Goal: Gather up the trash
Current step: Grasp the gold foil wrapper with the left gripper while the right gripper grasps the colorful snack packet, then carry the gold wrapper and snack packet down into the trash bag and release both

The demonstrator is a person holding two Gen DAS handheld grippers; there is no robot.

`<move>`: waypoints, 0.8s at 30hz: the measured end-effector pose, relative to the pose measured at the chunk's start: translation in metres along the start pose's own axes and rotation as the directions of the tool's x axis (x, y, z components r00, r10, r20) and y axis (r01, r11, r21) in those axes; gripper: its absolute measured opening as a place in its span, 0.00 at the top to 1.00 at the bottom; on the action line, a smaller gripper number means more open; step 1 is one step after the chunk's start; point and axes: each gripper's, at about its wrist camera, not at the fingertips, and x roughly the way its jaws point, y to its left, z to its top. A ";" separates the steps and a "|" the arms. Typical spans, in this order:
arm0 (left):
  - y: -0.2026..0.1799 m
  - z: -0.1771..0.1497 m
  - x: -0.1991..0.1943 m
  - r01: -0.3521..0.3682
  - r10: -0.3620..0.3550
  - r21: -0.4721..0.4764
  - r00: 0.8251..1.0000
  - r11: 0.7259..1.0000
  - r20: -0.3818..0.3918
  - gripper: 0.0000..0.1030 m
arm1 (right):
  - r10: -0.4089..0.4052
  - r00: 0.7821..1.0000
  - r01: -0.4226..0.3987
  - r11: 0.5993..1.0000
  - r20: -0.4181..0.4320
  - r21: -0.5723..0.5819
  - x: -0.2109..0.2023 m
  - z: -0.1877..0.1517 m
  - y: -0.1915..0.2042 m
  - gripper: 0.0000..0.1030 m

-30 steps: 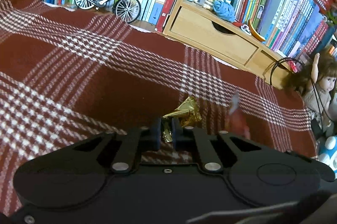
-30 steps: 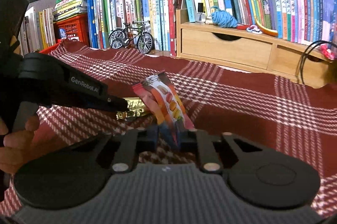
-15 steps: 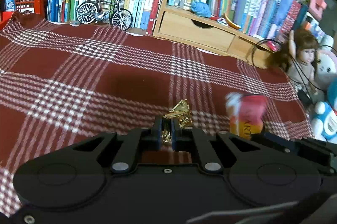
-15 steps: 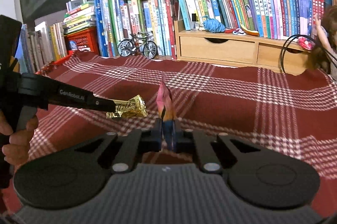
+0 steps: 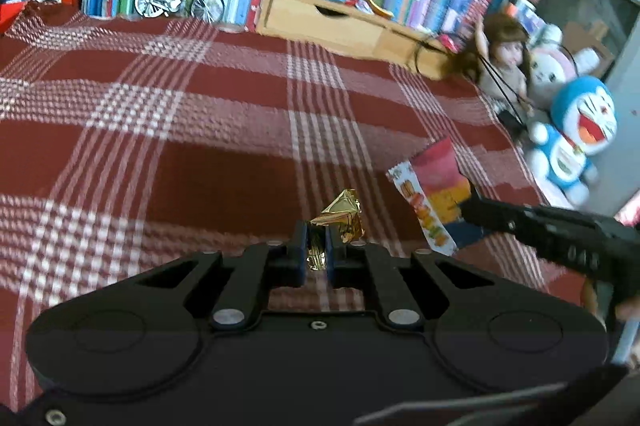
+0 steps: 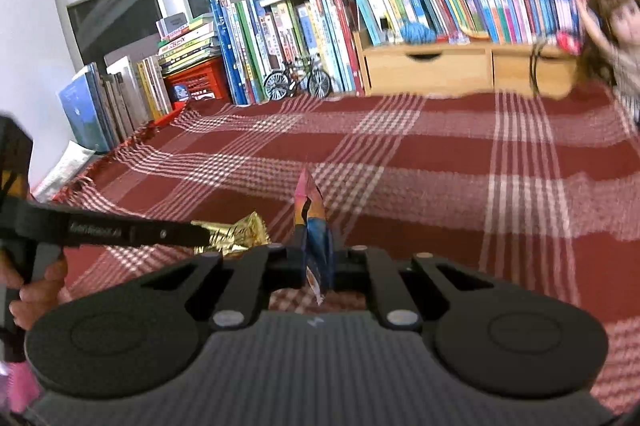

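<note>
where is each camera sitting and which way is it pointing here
Left wrist: sits on the left gripper, facing across the plaid cloth toward the bookshelf; its fingers pinch a gold wrapper, and the right gripper enters from the right.
Right wrist: sits on the right gripper, facing the same shelf; it clamps a colourful snack wrapper, with a hand at left.
Shared: both wrappers, toy bicycle, wooden drawer box.

Soft, even indoor light; strong fisheye bending at edges; motion blur smears the background.

R gripper (image 6: pixel 316 258) clamps colourful snack wrapper (image 6: pixel 314 226) edge-on; L gripper (image 6: pixel 200 237) pinches gold foil wrapper (image 6: pixel 236 236) beside it, above plaid cloth (image 6: pixel 440 161).
</note>
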 end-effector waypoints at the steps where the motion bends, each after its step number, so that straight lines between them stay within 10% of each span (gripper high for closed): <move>1: 0.001 -0.005 -0.003 0.005 -0.005 0.003 1.000 1.000 -0.007 0.91 | 0.011 1.000 -0.011 1.000 -0.014 0.022 -0.001 -0.003 -0.002 0.85; 4: 0.000 -0.015 -0.006 -0.011 0.011 0.035 1.000 0.999 0.002 0.86 | -0.009 0.999 0.012 0.999 -0.047 0.047 0.000 -0.012 -0.006 0.77; 8: -0.006 -0.026 -0.008 -0.082 0.077 0.113 0.996 0.990 0.051 0.50 | -0.106 0.993 0.107 0.994 -0.047 0.024 0.005 -0.020 -0.006 0.28; 10: -0.013 -0.030 -0.008 -0.113 0.100 0.165 0.991 0.980 0.085 0.44 | -0.161 0.987 0.161 0.987 -0.012 -0.029 0.005 -0.024 0.000 0.20; 18: -0.038 -0.030 0.016 -0.175 0.131 0.310 0.979 0.934 0.159 0.22 | -0.250 0.968 0.250 0.960 0.017 -0.122 0.022 -0.025 0.009 0.14; 24: -0.041 -0.026 0.045 -0.125 0.107 0.308 0.991 0.943 0.074 0.35 | -0.233 0.972 0.229 0.967 -0.021 -0.111 0.038 -0.032 0.003 0.14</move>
